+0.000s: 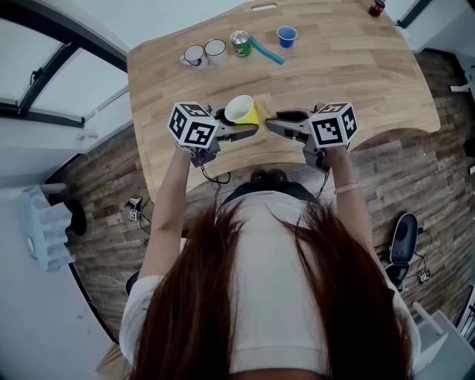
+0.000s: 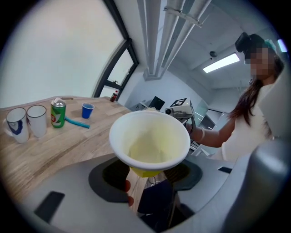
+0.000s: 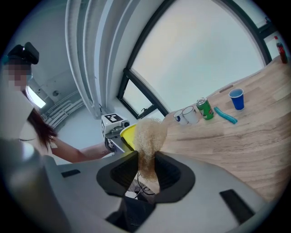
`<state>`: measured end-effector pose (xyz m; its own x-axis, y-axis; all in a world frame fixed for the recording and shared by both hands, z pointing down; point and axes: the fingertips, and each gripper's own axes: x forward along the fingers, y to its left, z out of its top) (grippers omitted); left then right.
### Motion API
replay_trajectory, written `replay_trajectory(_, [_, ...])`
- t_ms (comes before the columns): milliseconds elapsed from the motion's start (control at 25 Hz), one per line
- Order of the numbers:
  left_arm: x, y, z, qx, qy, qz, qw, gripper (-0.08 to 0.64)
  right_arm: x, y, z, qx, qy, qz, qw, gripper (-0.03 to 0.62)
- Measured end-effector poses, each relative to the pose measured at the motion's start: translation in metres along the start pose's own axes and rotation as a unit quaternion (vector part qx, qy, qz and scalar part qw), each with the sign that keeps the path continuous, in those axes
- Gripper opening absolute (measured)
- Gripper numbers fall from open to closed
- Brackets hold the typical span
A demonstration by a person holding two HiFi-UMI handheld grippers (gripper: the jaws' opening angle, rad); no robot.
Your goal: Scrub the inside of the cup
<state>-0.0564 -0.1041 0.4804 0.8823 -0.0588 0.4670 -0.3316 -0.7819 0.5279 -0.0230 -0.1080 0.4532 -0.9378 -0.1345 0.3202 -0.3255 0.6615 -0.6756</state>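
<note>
Cup: yellow cup [image 2: 150,139] is hanging over the table's [image 1: 356,67] near edge, mouth tipping upward so the inside is reachable.
Left gripper [image 1: 234,125]: jaws are clamping wide around its base, steadying it.
Right gripper [image 3: 146,168]: narrow jaws are pinching a tan scrubber [image 3: 148,136] beside the cup, not yet inside.

Along the far side of my wooden table [image 1: 356,74] I see a white mug with a dark mark [image 1: 194,55] and a plain white mug [image 1: 216,50] side by side. Just right of them stands a green can [image 1: 240,42], with a teal stick [image 1: 266,50] lying slantwise beside it and a small blue cup [image 1: 286,35] near the stick's far end. A dark bottle with a red cap [image 1: 377,7] stands well apart at the far right edge.
</note>
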Motion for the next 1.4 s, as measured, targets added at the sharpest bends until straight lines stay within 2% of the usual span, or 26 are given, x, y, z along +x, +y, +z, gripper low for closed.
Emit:
replay_trajectory(320, [0.004, -0.026, -0.009, 0.013, 0.054, -0.064, 0.9964, 0.233, -0.001, -0.001, -0.01, -0.033, 0.028, -0.004, 0.999, 0.12])
replay_trajectory(720, [0.009, -0.054, -0.007, 0.011, 0.075, -0.134, 0.9882, 0.233, -0.002, 0.001, -0.016, -0.046, 0.039, 0.015, 0.998, 0.12])
replay_trajectory(1040, [0.007, -0.053, -0.004, -0.004, 0.067, -0.145, 0.9872, 0.233, -0.003, 0.003, -0.012, -0.039, 0.025, 0.022, 0.999, 0.12])
replay_trajectory(1400, [0.008, -0.038, -0.006, -0.007, 0.073, -0.114, 0.9908, 0.233, -0.006, -0.001, -0.009, -0.044, 0.018, 0.007, 0.999, 0.12])
